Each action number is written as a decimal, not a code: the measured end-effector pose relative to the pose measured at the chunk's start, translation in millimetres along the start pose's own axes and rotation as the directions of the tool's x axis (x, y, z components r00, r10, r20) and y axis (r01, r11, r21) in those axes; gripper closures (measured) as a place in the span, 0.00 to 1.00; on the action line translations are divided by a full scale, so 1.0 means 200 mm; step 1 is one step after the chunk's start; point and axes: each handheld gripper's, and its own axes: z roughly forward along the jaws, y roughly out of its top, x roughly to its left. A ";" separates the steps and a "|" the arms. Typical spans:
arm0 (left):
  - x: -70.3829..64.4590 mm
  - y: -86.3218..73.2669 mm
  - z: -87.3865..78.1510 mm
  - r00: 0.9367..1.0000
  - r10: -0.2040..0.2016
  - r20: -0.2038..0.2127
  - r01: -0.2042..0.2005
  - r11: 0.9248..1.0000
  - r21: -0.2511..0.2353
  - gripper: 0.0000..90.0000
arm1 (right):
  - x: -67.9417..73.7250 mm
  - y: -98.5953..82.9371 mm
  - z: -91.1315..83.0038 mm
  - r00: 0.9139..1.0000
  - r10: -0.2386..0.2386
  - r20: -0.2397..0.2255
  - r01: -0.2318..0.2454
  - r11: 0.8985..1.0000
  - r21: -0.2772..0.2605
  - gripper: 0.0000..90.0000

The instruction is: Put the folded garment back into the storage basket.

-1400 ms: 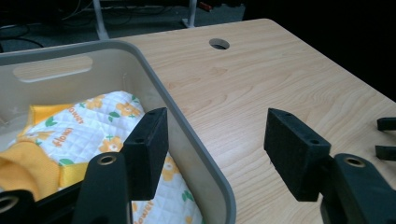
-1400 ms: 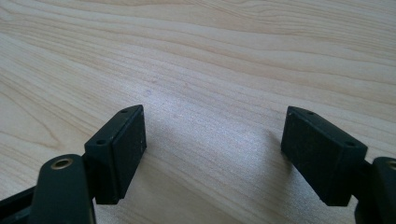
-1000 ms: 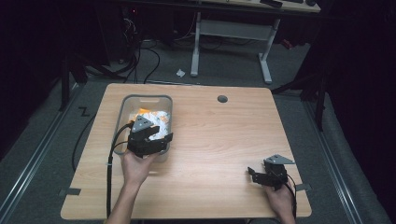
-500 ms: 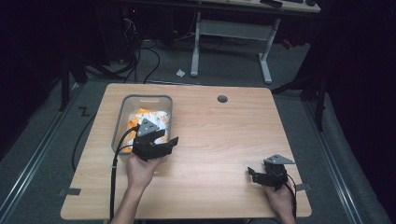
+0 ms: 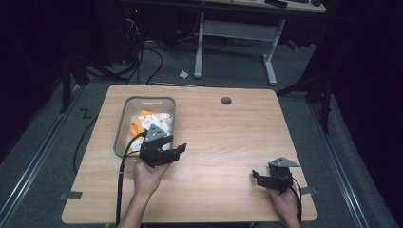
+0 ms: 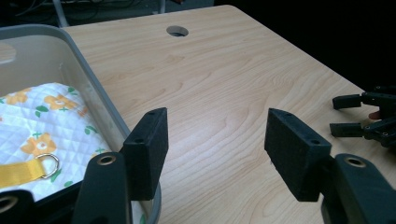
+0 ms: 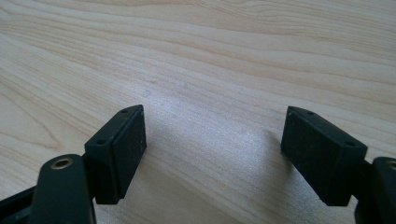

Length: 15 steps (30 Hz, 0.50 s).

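Observation:
A grey plastic bin stands on the left half of the wooden table. Inside it lies a white quilted cloth with orange flowers, a yellow strap and a metal ring; the same cloth appears from above. My left gripper is open and empty, held just right of the bin's near right corner, its jaws over bare wood. My right gripper rests low near the table's front right, open, with nothing between its fingers.
A round cable hole sits near the table's far edge. Beyond the table stands a white desk frame with cables on the grey floor. A black cable trails from the left gripper off the front edge.
My left gripper has pulled back out of the bin toward the front and right, and now hangs over bare table beside it. The right gripper has stayed put.

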 end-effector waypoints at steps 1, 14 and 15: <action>-0.01 0.00 0.01 1.000 0.007 -0.001 -0.007 1.000 0.005 0.45 | 0.00 0.00 0.00 1.000 -0.001 0.000 0.001 1.000 0.000 0.25; -0.08 -0.04 0.06 0.999 0.026 0.028 -0.025 1.000 -0.008 0.46 | 0.00 0.00 0.00 1.000 0.000 0.000 0.000 1.000 0.000 0.25; -0.08 -0.04 0.06 0.999 0.026 0.028 -0.025 1.000 -0.008 0.46 | 0.00 0.00 0.00 1.000 0.000 0.000 0.000 1.000 0.000 0.25</action>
